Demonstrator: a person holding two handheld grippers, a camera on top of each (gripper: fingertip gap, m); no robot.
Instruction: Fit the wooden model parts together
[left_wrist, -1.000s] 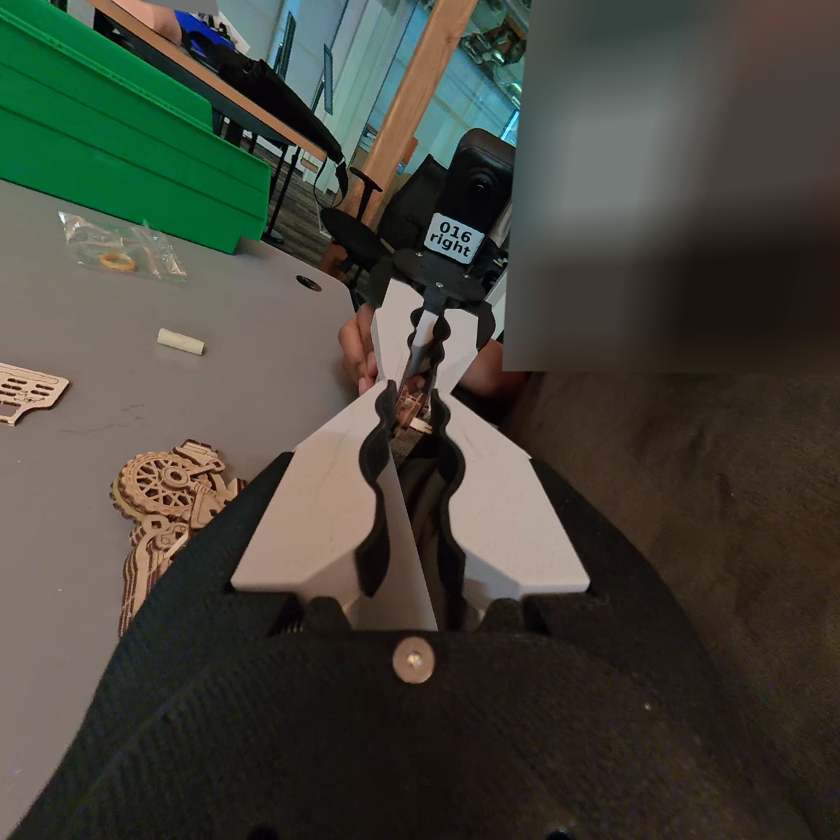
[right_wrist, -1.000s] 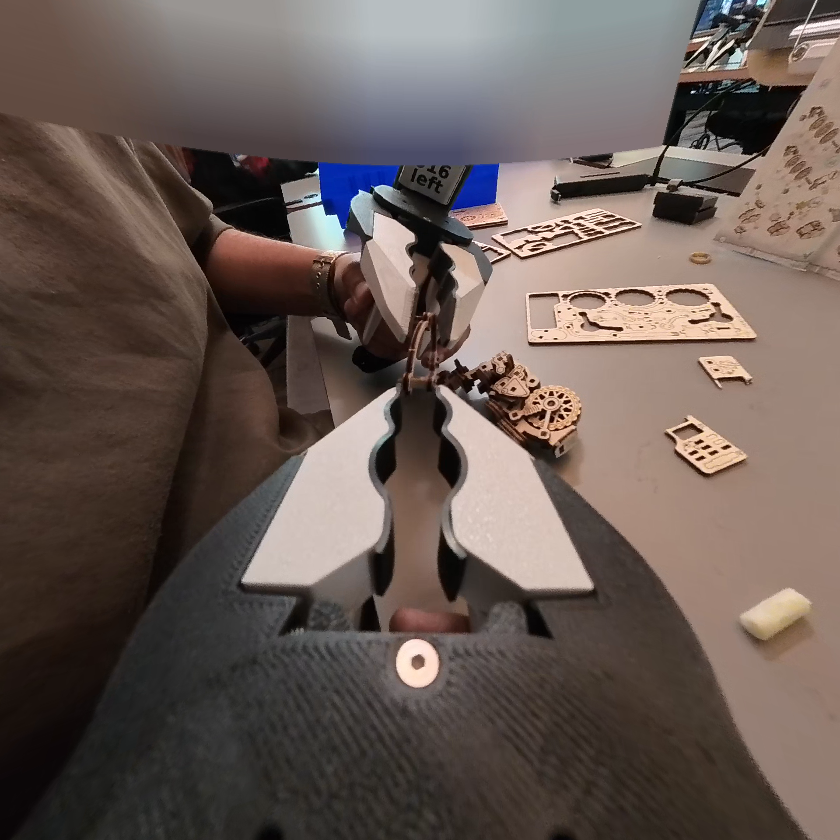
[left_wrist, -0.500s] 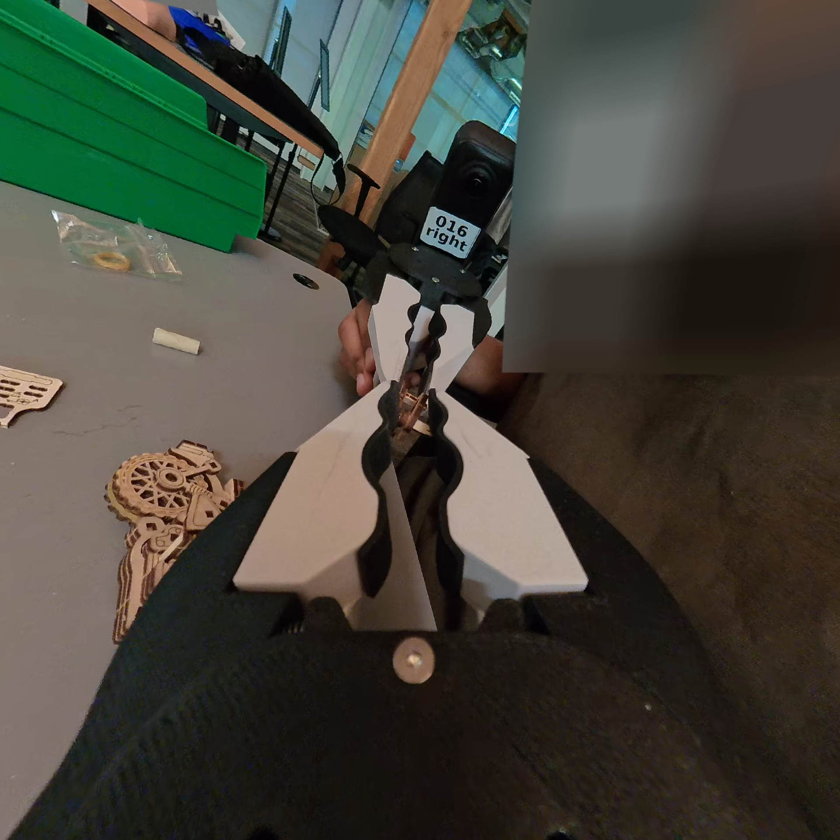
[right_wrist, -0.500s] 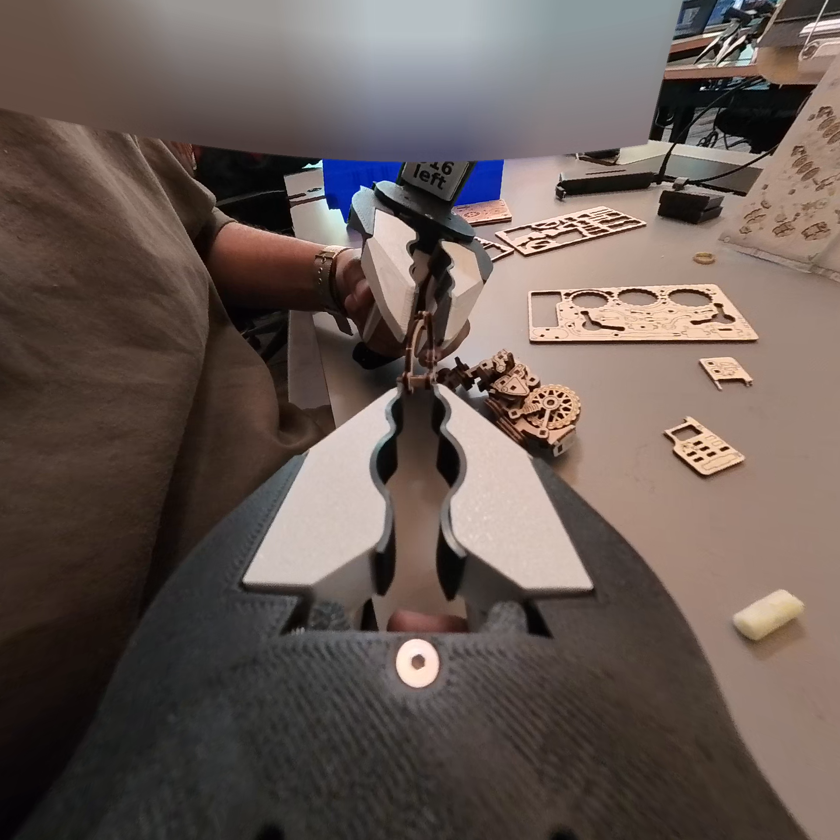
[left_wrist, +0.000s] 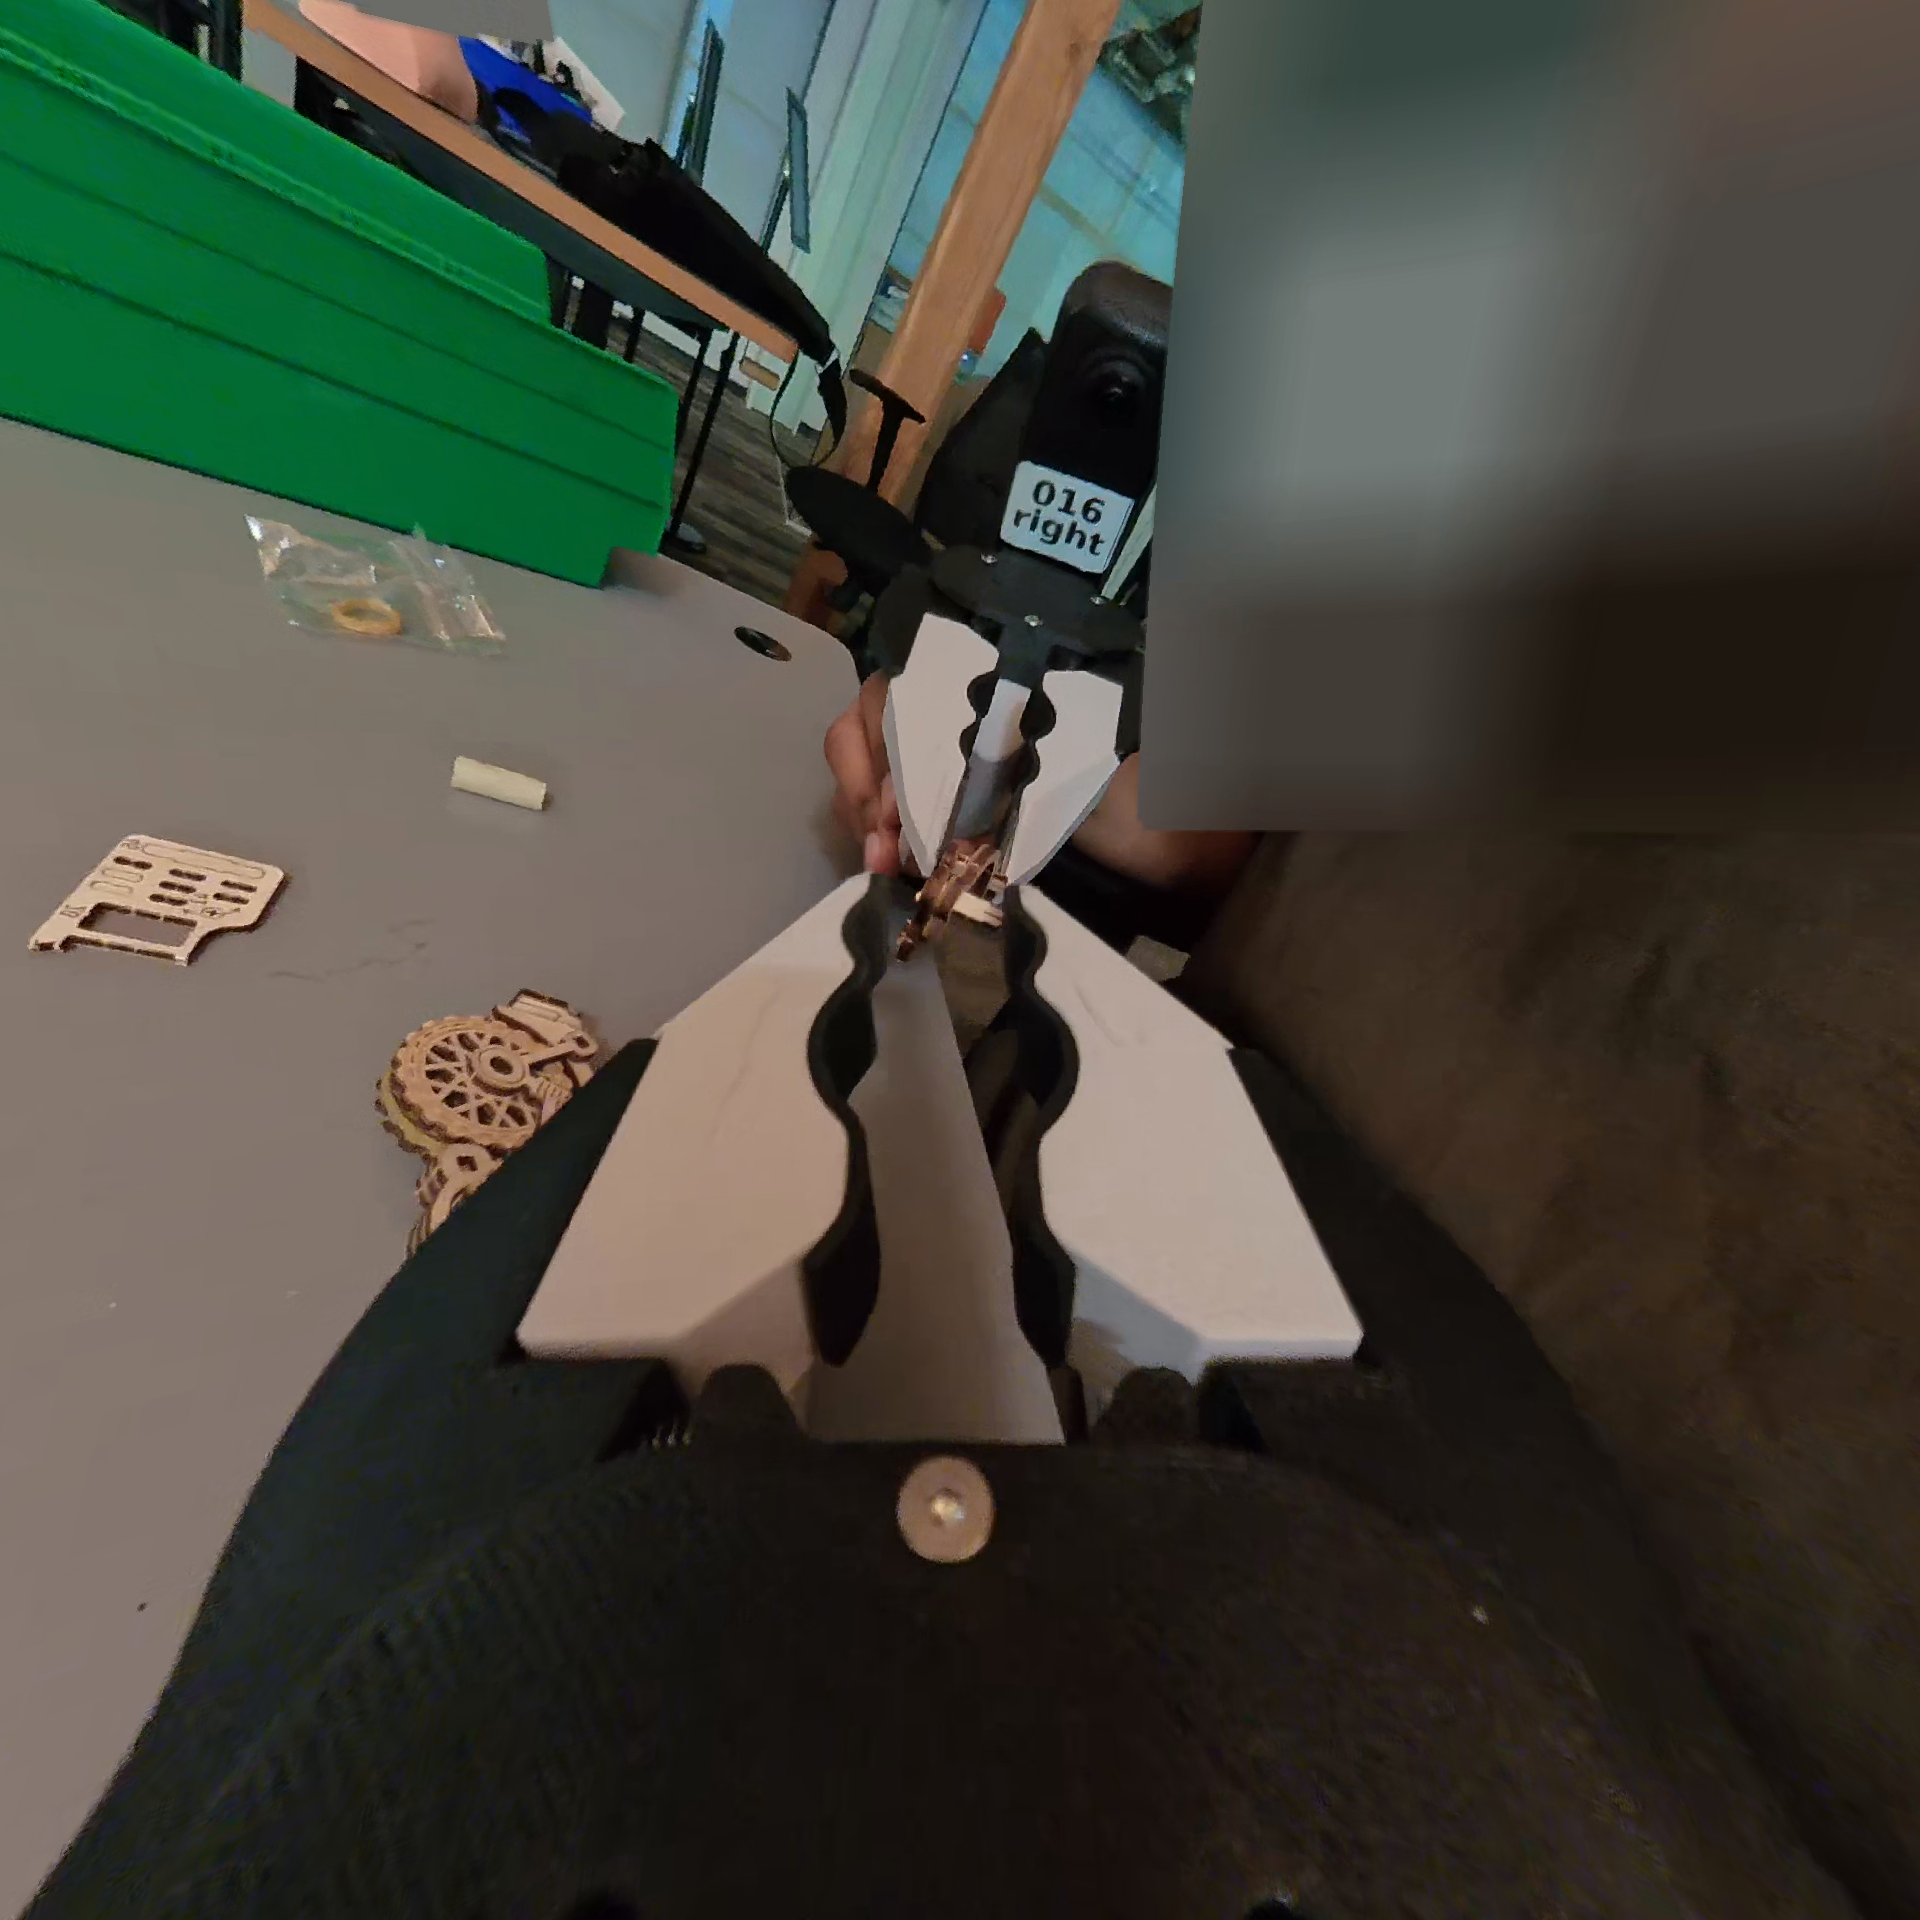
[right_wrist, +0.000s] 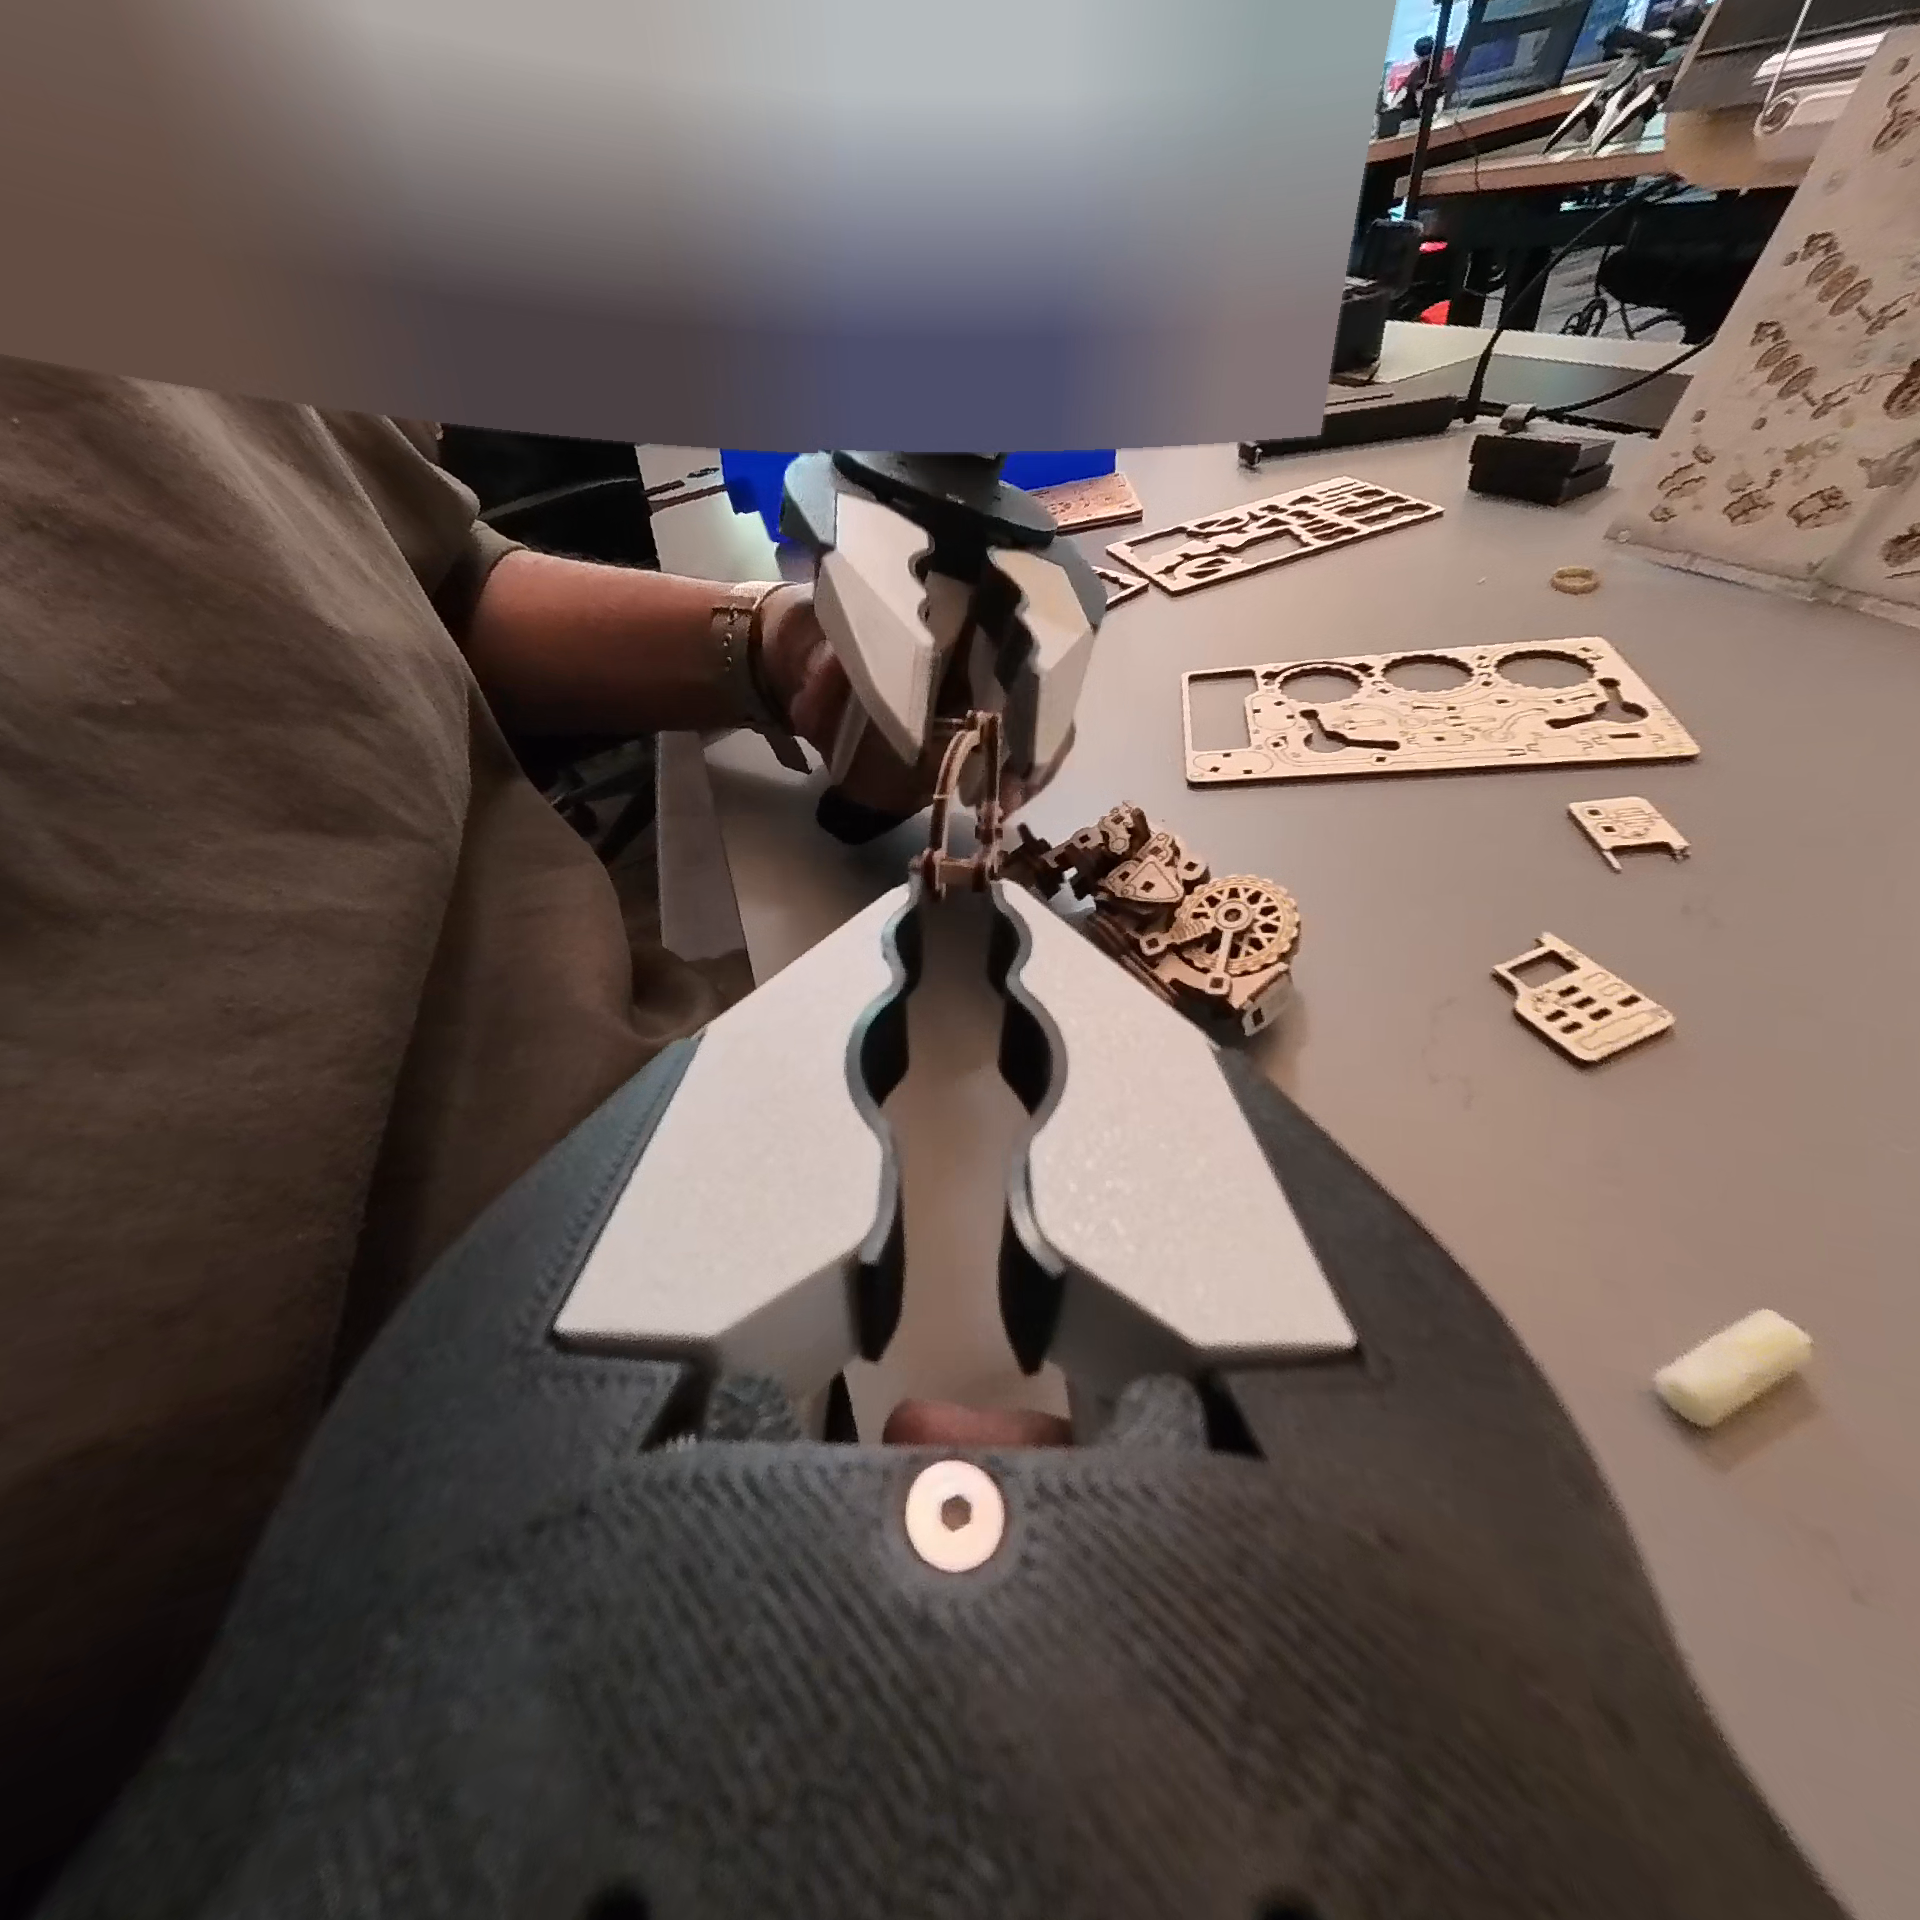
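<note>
My left gripper (left_wrist: 948, 889) and right gripper (right_wrist: 958, 881) face each other tip to tip over the near edge of the grey table (right_wrist: 1455, 1195). The left is shut on a curved, forked wooden part (right_wrist: 961, 774). The right is shut on a small wooden crosspiece (right_wrist: 951, 868) that meets the fork's lower ends. In the left wrist view the joined parts (left_wrist: 940, 899) show edge-on between my fingertips, with the right gripper (left_wrist: 977, 847) just beyond. The left gripper (right_wrist: 971, 727) shows farther off in the right wrist view. A partly built wooden gear model (right_wrist: 1184, 925) lies on the table beside them (left_wrist: 488, 1081).
Laser-cut wooden sheets (right_wrist: 1444, 717) (right_wrist: 1278, 530) and small cut-out frames (right_wrist: 1579, 997) (left_wrist: 156, 899) lie on the table. There is a white foam piece (right_wrist: 1735, 1382), a plastic bag (left_wrist: 364, 592), green crates (left_wrist: 260, 312) and a propped instruction sheet (right_wrist: 1818, 364). The person's torso (right_wrist: 260, 831) is close by. The tips of both grippers are at nearly the same place. The white foam piece (right_wrist: 1735, 1382) is about equally far from each gripper, around 15 cm.
Both grippers have stayed tip to tip with the parts between them. The left gripper's jaws stand slightly wider than before. The views have shifted a little.
</note>
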